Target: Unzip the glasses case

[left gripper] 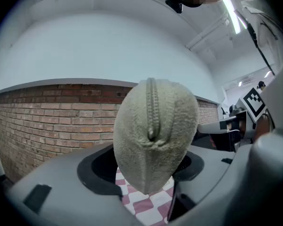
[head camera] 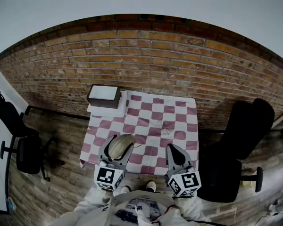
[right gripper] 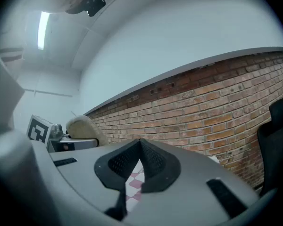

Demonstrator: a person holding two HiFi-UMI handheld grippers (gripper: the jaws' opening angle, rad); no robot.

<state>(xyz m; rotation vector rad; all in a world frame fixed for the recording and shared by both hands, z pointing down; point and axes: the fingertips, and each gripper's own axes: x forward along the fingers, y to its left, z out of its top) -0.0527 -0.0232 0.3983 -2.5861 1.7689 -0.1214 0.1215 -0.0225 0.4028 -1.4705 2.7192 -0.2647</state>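
Checked tablecloth (head camera: 151, 112) below, left claw (head camera: 118, 145) clasping zipped glasses case (left gripper: 155, 131), right claw (right gripper: 140, 147) clenched empty

Brick wall (head camera: 146, 55) spans upper half of head view; white wall (head camera: 141, 1) above it. Wood-plank floor (head camera: 61, 173) at lower left. Table under pink-and-white checked cloth (head camera: 181, 112) at centre, set against brick. Black office chair (head camera: 27, 153) at left edge; second black chair (head camera: 245, 126) at right. Ceiling strip light (left gripper: 232, 14) lit, upper right of left gripper view.
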